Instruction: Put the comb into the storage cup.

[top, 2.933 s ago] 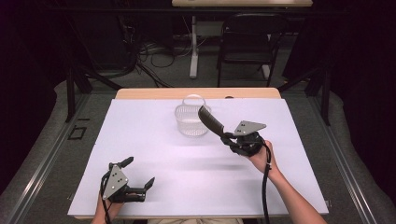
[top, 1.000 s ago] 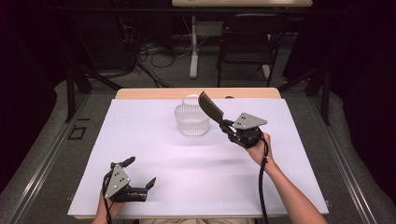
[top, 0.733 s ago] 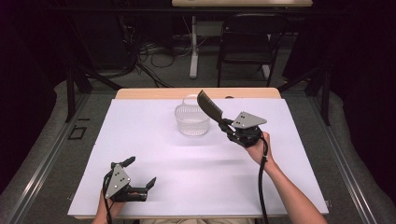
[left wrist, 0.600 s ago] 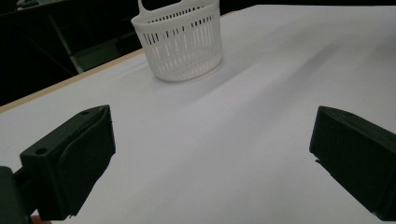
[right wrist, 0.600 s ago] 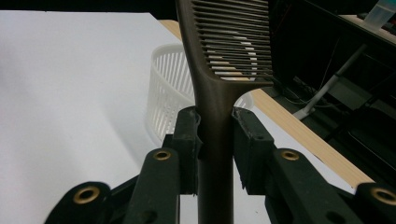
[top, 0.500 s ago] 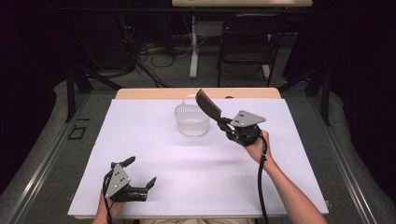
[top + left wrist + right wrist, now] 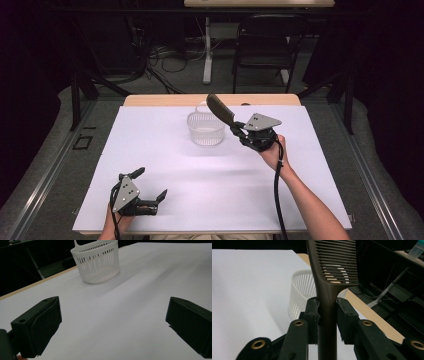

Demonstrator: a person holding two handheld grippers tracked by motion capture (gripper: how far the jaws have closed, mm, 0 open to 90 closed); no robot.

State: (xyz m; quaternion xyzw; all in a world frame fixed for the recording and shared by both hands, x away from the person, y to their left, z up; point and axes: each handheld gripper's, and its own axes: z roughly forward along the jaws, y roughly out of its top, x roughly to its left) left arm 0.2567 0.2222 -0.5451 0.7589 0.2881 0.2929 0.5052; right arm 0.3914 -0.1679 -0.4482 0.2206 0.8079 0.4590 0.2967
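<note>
A dark brown comb point(image 7: 220, 110) point(image 7: 329, 285) is clamped by its handle in my right gripper point(image 7: 239, 132) point(image 7: 327, 315). Its toothed head rises over the far right rim of a white slotted basket point(image 7: 205, 128) point(image 7: 302, 293) point(image 7: 96, 262) that stands on the white table sheet point(image 7: 210, 175). The right gripper hovers just right of the basket. My left gripper point(image 7: 149, 186) point(image 7: 112, 322) rests on the sheet near the front left edge, its jaws spread wide with nothing between them.
The sheet covers a wooden table whose bare far edge point(image 7: 165, 100) lies behind the basket. Beyond it stand a dark chair point(image 7: 267, 45), a table leg point(image 7: 206, 52) and loose cables on the floor. The person's forearm point(image 7: 310, 207) crosses the front right of the sheet.
The right gripper has lifted the comb and carried it a little toward the far rim of the basket. The left gripper has stayed put.
</note>
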